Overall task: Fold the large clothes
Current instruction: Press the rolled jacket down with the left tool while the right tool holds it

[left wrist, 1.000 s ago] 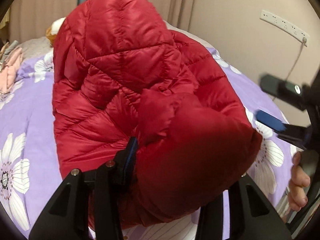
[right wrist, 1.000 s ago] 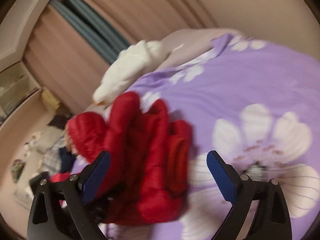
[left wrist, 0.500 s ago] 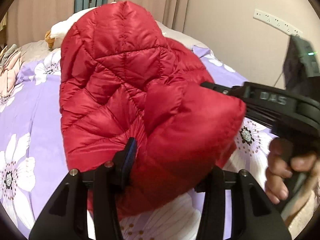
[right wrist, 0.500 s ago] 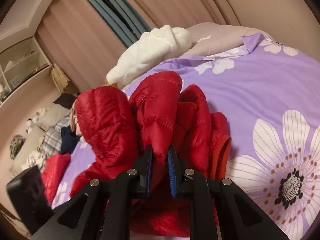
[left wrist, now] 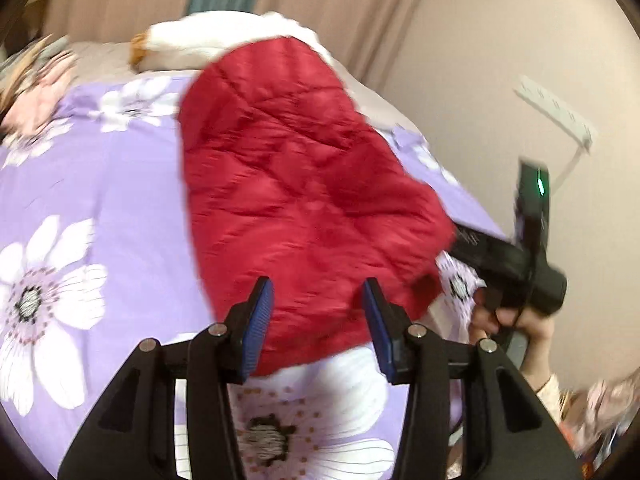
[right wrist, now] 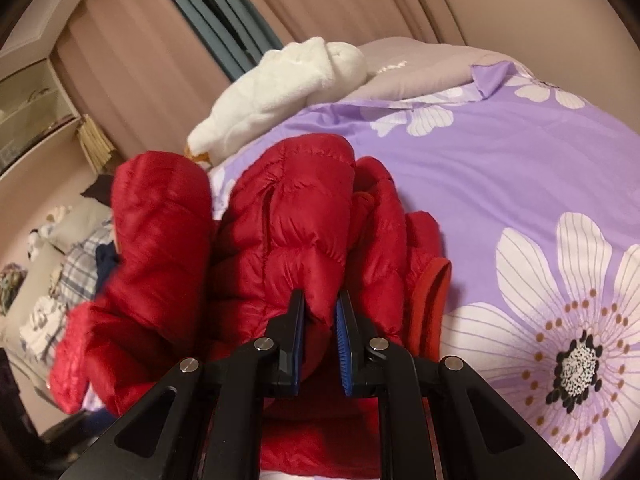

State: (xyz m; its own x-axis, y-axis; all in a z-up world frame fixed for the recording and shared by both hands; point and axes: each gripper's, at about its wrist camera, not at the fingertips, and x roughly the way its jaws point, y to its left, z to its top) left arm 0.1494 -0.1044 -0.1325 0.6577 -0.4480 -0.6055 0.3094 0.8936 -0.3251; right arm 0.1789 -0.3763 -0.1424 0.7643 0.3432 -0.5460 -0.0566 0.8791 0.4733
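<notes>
The red quilted jacket [left wrist: 304, 208] lies bunched on the bed [left wrist: 100, 184], over the purple flowered cover, and fills the middle of both views.

In the right wrist view the right hand-held gripper [right wrist: 320, 320] is clamped on a puffy fold of the jacket at lower centre; the blue pads press the fabric from both sides. This grip probably gathers several layers at once, so that the padded bulk can be lifted or turned over as one piece and not slide apart.

In the left wrist view the left hand-held gripper [left wrist: 318, 316] sits at lower centre with its jaws parted. The near edge of the jacket lies between the blue pads, but they stand clear of the cloth and hold nothing, so the left side seems free to take a new grip or to smooth the pile.

At the right edge of that view a hand [left wrist: 516, 320] holds the handle of the other gripper, whose tips disappear behind the jacket.

The left view is smeared by motion, so seams and hems are hard to read there. Which part of the jacket is pinched, a sleeve, the hood or the body, cannot be told. A white plush toy [right wrist: 288, 88] lies by the pillows in the upper middle, partly hidden behind the jacket, and the clutter at the far left is too blurred to name.
</notes>
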